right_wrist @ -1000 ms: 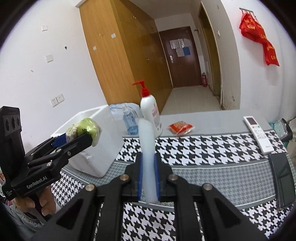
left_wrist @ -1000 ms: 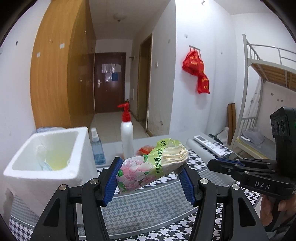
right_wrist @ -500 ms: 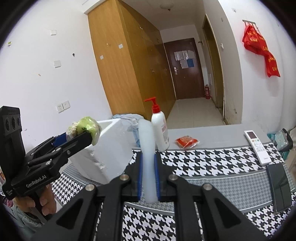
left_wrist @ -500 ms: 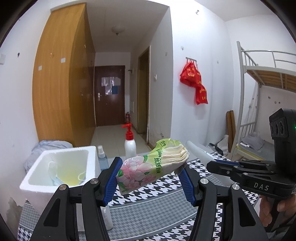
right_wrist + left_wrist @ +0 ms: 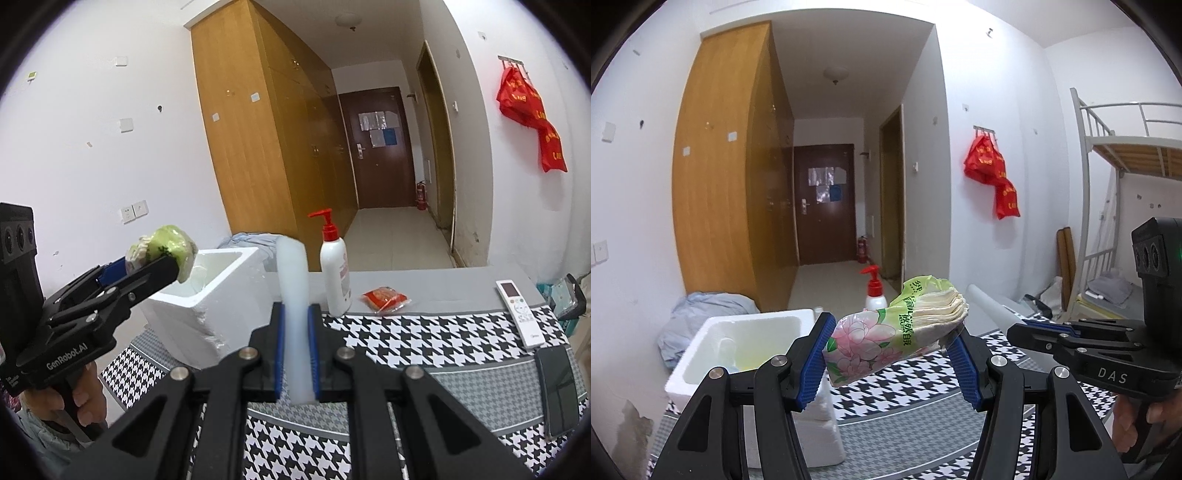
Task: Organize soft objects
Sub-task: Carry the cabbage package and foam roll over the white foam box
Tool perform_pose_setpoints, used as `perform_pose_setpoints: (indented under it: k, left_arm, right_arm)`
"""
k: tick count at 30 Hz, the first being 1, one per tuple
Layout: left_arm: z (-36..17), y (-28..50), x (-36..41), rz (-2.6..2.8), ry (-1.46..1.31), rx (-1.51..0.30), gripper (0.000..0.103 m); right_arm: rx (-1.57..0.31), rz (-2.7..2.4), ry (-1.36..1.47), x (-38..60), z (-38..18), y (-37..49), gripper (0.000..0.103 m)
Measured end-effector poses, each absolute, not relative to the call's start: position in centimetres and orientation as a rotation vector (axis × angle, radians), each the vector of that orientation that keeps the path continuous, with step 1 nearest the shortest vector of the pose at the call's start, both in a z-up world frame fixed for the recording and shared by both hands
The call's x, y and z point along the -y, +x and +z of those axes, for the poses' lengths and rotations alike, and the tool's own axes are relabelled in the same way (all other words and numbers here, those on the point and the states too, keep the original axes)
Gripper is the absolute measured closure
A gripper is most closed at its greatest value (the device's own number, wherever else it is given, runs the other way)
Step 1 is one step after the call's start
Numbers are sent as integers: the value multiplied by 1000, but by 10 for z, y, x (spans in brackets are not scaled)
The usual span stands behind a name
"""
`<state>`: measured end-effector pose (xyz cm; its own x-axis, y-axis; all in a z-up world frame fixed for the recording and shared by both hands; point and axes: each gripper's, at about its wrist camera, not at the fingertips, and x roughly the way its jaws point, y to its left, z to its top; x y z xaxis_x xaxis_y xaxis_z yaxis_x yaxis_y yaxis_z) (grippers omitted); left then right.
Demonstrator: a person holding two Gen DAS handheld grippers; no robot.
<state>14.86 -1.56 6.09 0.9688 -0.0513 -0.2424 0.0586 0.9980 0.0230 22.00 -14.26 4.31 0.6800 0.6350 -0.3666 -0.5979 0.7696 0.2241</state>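
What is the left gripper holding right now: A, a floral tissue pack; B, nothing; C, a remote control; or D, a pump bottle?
A: the left gripper is shut on the floral tissue pack, held in the air between its blue pads.

houndstooth table (image 5: 424,343), foam box (image 5: 207,314), lotion bottle (image 5: 334,273), remote (image 5: 521,314)

I hold two soft things above the table. In my left gripper (image 5: 892,363) is a tissue pack (image 5: 886,341), green wrapper with pink flowers, one end torn open so the cream tissues show. It lies tilted, open end up toward 2 o'clock. In my right gripper (image 5: 295,354) is a white foam strip (image 5: 293,295), translucent, upright, its top bending slightly toward 1 o'clock. The white foam box (image 5: 746,354) stands open at 9 o'clock of the pack.
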Motion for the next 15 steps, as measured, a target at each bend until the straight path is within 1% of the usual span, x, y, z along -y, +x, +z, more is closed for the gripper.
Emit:
perform_pose_setpoints:
  k: [15]
  left_arm:
    - [71, 140, -15, 47, 32, -243, 42]
  right_arm:
    - [-446, 769, 55, 107, 49, 232, 88]
